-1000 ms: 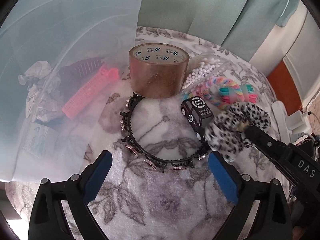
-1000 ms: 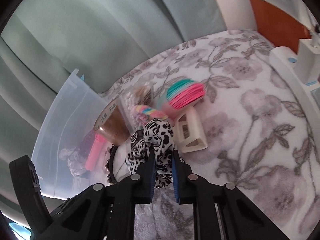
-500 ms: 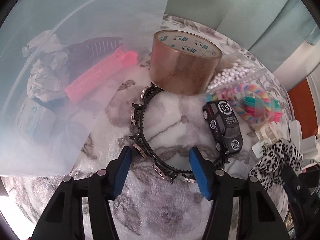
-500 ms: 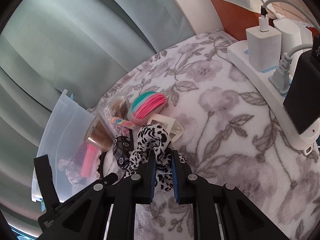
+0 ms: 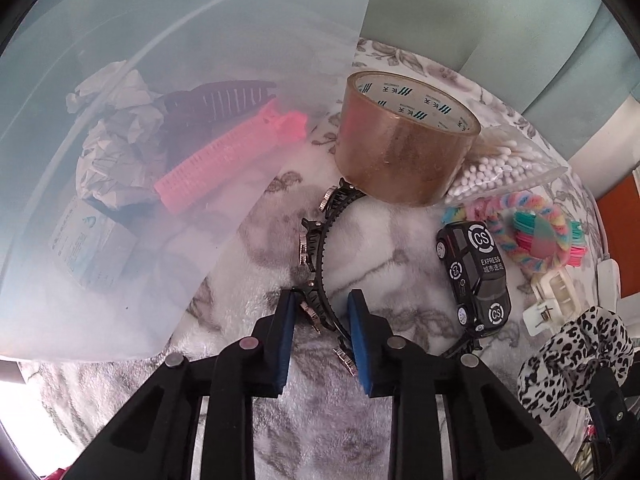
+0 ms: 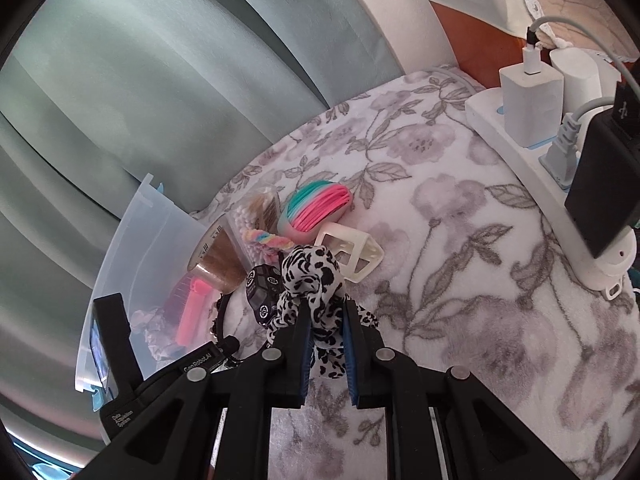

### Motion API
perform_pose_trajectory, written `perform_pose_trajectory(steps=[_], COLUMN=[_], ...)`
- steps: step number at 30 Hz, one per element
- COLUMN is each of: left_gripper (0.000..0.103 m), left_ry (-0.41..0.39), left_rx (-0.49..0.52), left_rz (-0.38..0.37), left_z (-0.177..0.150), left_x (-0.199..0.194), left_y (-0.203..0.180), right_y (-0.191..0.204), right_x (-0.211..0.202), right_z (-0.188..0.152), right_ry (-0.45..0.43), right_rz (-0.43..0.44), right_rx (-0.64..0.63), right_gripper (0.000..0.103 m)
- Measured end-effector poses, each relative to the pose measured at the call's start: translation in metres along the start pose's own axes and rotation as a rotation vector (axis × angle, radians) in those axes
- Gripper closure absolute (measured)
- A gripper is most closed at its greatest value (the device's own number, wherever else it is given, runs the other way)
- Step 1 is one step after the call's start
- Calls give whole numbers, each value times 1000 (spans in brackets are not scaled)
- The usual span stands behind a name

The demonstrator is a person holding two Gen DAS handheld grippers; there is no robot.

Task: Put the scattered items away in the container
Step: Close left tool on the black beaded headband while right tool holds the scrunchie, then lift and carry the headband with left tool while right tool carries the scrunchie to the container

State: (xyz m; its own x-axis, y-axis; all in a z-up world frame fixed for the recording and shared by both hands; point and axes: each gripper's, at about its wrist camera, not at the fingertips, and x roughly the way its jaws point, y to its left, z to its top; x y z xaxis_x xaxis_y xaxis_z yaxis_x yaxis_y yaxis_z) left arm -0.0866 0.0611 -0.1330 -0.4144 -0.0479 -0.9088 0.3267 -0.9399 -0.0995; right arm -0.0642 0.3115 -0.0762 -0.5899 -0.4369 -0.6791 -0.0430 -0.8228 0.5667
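A black studded headband (image 5: 316,264) lies on the floral blanket, one end under a brown tape roll (image 5: 404,148). My left gripper (image 5: 322,320) straddles the band's near curve. Its jaws are closing, and a sliver of blanket still shows between the band and the right pad (image 5: 360,340). My right gripper (image 6: 324,320) is shut on a leopard-print scrunchie (image 6: 312,272), held just above the blanket. The scrunchie (image 5: 576,352) also shows at the lower right of the left wrist view. The translucent plastic container (image 5: 160,40) stands to the left of the headband.
Inside the container lie a pink comb (image 5: 228,156), a dark hair claw (image 5: 216,100), crumpled paper (image 5: 116,136) and a small box (image 5: 88,244). A black toy car (image 5: 474,276), a bag of cotton swabs (image 5: 504,168), a rainbow hair tie (image 5: 528,236) and a white clip (image 5: 554,300) lie on the blanket. A power strip (image 6: 540,168) runs along its right side.
My left jaws went from wide open to narrow around the headband, and the gripper came closer to it. My right gripper drew back from the pile with the scrunchie.
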Motion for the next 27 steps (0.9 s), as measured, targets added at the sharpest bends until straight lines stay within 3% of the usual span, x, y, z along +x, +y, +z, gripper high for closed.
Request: perform_pose_trajectory(steps=[7, 14, 27], left_gripper=[77, 80, 87], left_ry=[-38, -130, -237], left_rx=[66, 176, 338], left_rz=[-15, -25, -80], left_z=[-12, -20, -19], left_x=[-24, -64, -116], left_y=[-5, -7, -30], right_y=[3, 14, 38], right_x=[-21, -50, -102], right_z=[-1, -2, -13], right_ry=[-34, -80, -169], right_rz=[0, 12, 30], right_rx=[-2, -25, -61], right_gripper=[88, 88, 88])
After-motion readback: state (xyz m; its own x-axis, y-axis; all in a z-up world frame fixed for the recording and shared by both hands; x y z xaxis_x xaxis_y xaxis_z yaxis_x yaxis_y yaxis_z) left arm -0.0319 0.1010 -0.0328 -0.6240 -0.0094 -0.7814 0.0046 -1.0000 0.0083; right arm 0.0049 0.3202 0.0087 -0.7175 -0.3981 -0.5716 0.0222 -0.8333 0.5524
